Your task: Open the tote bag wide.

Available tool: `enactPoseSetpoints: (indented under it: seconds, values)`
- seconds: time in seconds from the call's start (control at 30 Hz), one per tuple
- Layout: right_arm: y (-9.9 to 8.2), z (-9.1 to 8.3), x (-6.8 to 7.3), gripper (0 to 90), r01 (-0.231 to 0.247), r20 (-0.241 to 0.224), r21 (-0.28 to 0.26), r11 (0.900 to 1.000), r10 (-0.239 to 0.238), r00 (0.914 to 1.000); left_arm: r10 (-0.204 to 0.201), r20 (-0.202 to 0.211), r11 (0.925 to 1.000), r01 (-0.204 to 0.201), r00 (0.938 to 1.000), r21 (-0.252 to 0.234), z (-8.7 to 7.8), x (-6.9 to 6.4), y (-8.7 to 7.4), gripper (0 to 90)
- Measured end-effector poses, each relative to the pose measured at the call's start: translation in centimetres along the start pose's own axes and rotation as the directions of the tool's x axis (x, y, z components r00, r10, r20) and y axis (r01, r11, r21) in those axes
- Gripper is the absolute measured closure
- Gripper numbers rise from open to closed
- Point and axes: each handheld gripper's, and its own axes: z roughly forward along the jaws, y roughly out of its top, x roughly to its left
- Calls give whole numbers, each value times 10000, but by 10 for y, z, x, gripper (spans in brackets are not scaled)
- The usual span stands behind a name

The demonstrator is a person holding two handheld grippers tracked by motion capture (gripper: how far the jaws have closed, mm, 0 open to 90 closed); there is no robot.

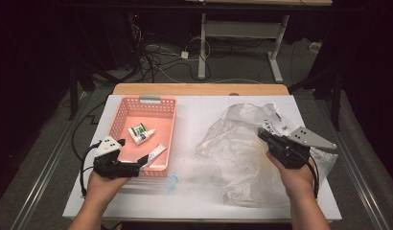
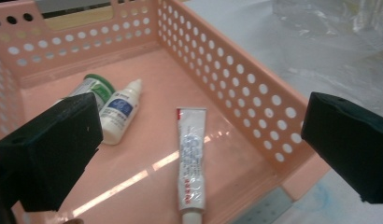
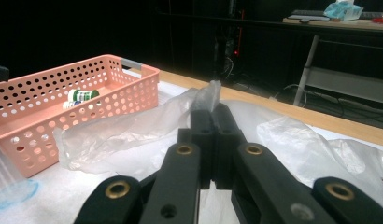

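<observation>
1. Two tongs share the work: the right tongs (image 3: 212, 109) are clamped shut on a fold of the clear plastic bag (image 1: 242, 143) lying on the table (image 1: 194, 191); keep that pinch firm.
2. The left tongs (image 2: 199, 140) stand wide open and empty above the tube (image 2: 191, 163) on the floor of the pink basket (image 2: 255, 93).
3. If taking the tube, close across its middle, clear of the basket's wall and the white bottle (image 2: 120, 112).

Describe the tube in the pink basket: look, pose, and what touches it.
The tube is a slim white squeeze tube with red print and a white cap. It lies flat on the floor of the pink basket, cap toward the near wall, apart from the two small bottles. The open left gripper hovers above it, jaws not touching.
</observation>
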Motion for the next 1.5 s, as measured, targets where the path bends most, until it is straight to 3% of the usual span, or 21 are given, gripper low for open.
enactPoseSetpoints:
  seconds: [0.43, 0.8, 0.97, 1.07, 1.13, 1.27, 1.33, 1.37, 1.5]
  values:
    - [-1, 0, -1, 900, -17, 15, 11, 10000, 17, 10000, -520, -568, 9986, 519, 9970, -25, -10, 26, -7, 0]
    - [1, -2, 0, 900, -43, 22, -81, 10000, 43, 10000, -656, -106, 9967, 650, 9978, -481, -4, 23, 3, 0]
    - [2, -2, 1, 900, -9, 10, -101, 9999, 9, 10000, -313, 40, 9982, 314, 9995, -518, 4, 19, 20, 0]
    - [3, -2, 1, 900, 23, 1, -114, 9999, -23, 10000, -519, 231, 9975, 530, 9984, -463, 12, 23, 30, 0]
    - [3, -3, 1, 900, -7, -4, -132, 9999, 7, 10000, -675, 276, 9976, 680, 9973, -154, 21, 27, 37, 0]
    - [3, -4, 1, 900, 53, -2, -165, 9999, -53, 10000, -515, 172, 9967, 503, 9985, 632, 34, 29, 44, 0]
    - [3, -4, 1, 900, -10, -3, -145, 9999, 10, 10000, -532, 188, 9960, 517, 9984, 726, 37, 30, 45, 0]
    - [3, -4, 1, 900, 0, -2, -143, 9999, 0, 10000, -554, 238, 9931, 526, 9982, 1045, 42, 32, 48, 0]
    - [3, -3, 1, 900, -8, 0, -136, 9999, 8, 10000, -405, 206, 9878, 369, 9990, 1511, 50, 33, 53, 2]
